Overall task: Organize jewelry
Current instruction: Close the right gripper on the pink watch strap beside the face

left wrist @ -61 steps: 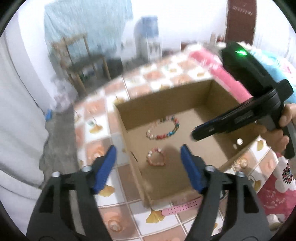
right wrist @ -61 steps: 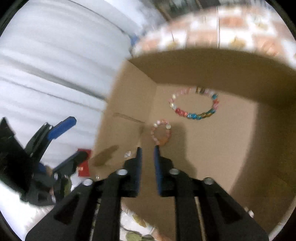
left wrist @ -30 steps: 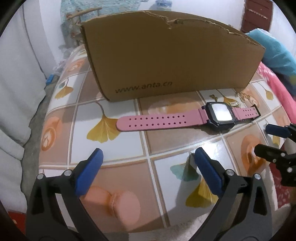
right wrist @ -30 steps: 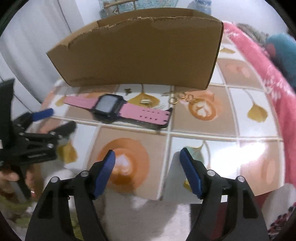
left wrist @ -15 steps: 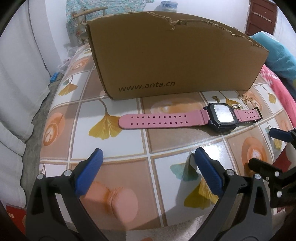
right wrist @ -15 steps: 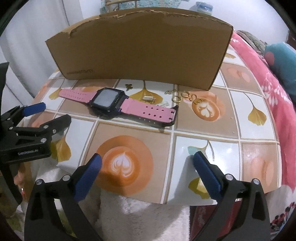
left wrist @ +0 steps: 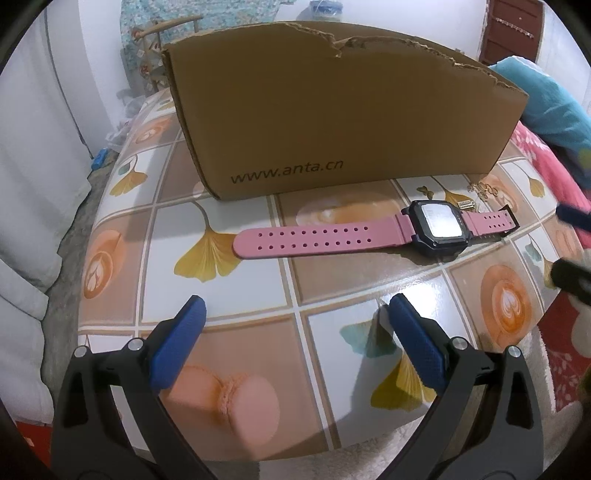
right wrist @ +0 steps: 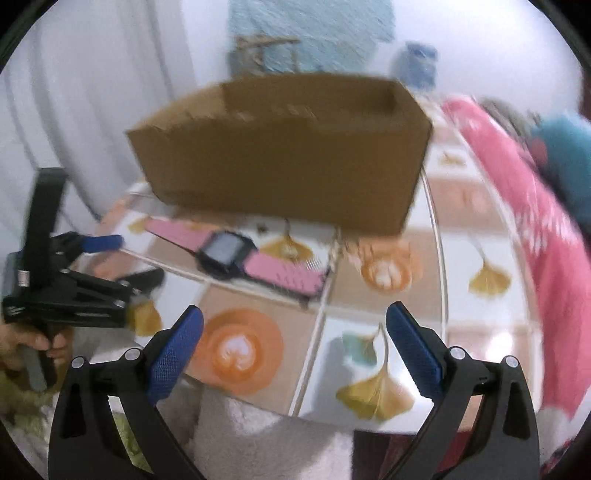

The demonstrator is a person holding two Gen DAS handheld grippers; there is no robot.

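A pink-strapped watch [left wrist: 373, 230] with a black square face lies flat on the tiled table [left wrist: 221, 295], just in front of the brown cardboard box [left wrist: 332, 122]. The same watch [right wrist: 251, 266] shows blurred in the right wrist view. Small gold pieces [left wrist: 487, 190] lie by the box's right corner. My left gripper [left wrist: 293, 339] hovers open over the table's near edge, nothing between its blue pads. My right gripper [right wrist: 293, 339] is also open and empty, off to the right of the watch. The box's inside is hidden.
A pink and teal blanket [left wrist: 546, 122] borders the table on the right. White curtain [left wrist: 29, 147] hangs on the left. A hand [right wrist: 40, 343] holds the left gripper's handle. A wooden chair [left wrist: 166, 33] stands behind the box.
Both grippers have come out of the box and back to the table's near edge. The right gripper opened wide, then rose and rolled slightly; its view is now blurred. The left one holds still.
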